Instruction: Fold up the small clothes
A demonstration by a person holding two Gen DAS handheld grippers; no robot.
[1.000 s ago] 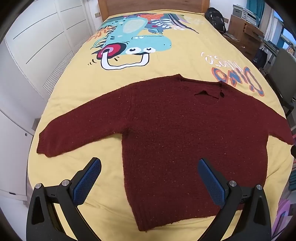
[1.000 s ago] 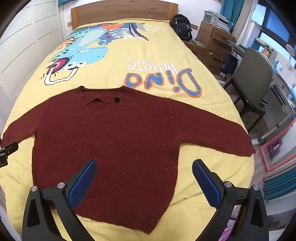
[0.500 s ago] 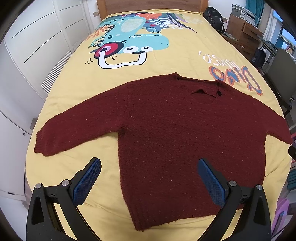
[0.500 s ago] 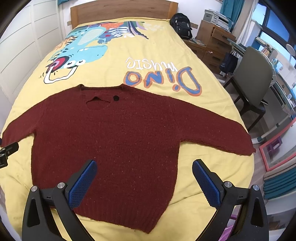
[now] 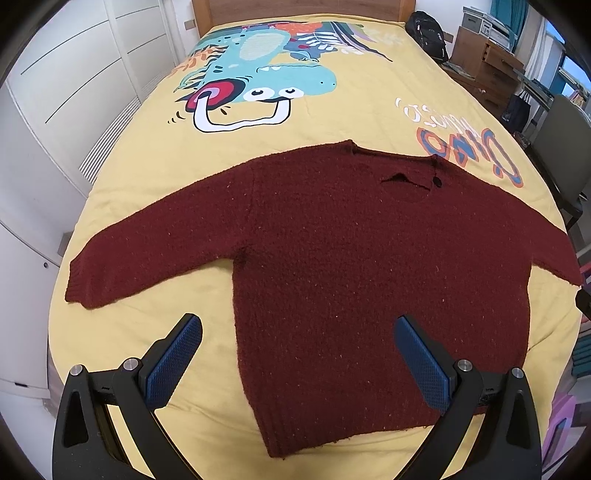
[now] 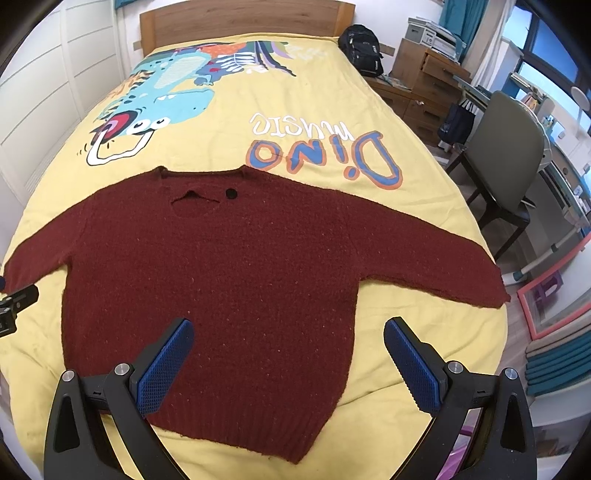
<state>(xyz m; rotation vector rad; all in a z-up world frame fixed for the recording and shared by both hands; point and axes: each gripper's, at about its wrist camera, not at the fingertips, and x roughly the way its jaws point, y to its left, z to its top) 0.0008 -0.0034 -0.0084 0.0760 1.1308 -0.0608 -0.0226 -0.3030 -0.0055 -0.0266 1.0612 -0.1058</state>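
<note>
Both grippers (image 5: 297, 360) (image 6: 288, 363) lowered; one sweater (image 5: 351, 258).

A nubbly, matt maroon knit sweater (image 5: 332, 258), ribbed at the hem, lies on a smooth printed cotton-like yellow bedspread (image 5: 351, 122); beyond the spread, a satin wooden headboard (image 6: 243, 22). Gripper pads (image 6: 166, 369) show textured blue rubber on matt black plastic.

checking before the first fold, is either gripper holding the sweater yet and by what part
Nothing is held. The left gripper and right gripper are both open above the maroon sweater, which lies flat on the bed with sleeves spread.
</note>
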